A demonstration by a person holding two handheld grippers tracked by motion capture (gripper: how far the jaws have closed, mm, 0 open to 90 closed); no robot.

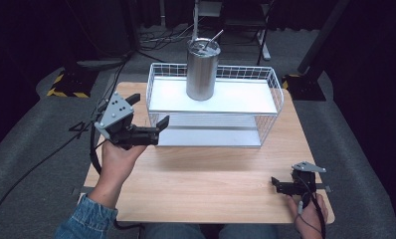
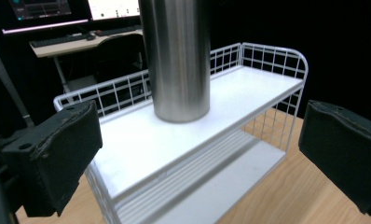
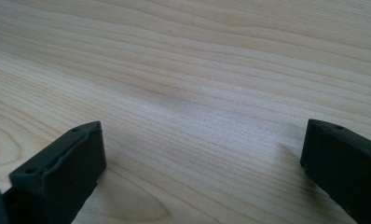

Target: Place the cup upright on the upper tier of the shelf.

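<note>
Two grippers, both w/ jaws spread wide, nothing held. My left gripper point(image 1: 158, 127) hovers at the left end of the white wire rack point(image 1: 273, 82), just off its front-left corner. Brushed-steel cylindrical tumbler point(image 1: 202, 69) stands upright on the rack's smooth top shelf, left of centre. My right gripper point(image 1: 278, 185) sits low near the wood-grain table's point(image 1: 211, 179) front-right corner.

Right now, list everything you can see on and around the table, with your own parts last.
tumbler: one, brushed steel, with a straw, upright on the rack's top shelf
wire rack: one, white, two shelves, far half of the table
table: one, light wood
desk with monitors: one, behind the rack
left gripper: one, black, open, raised at the rack's left end
right gripper: one, black, open, low at the table's near right corner
</note>
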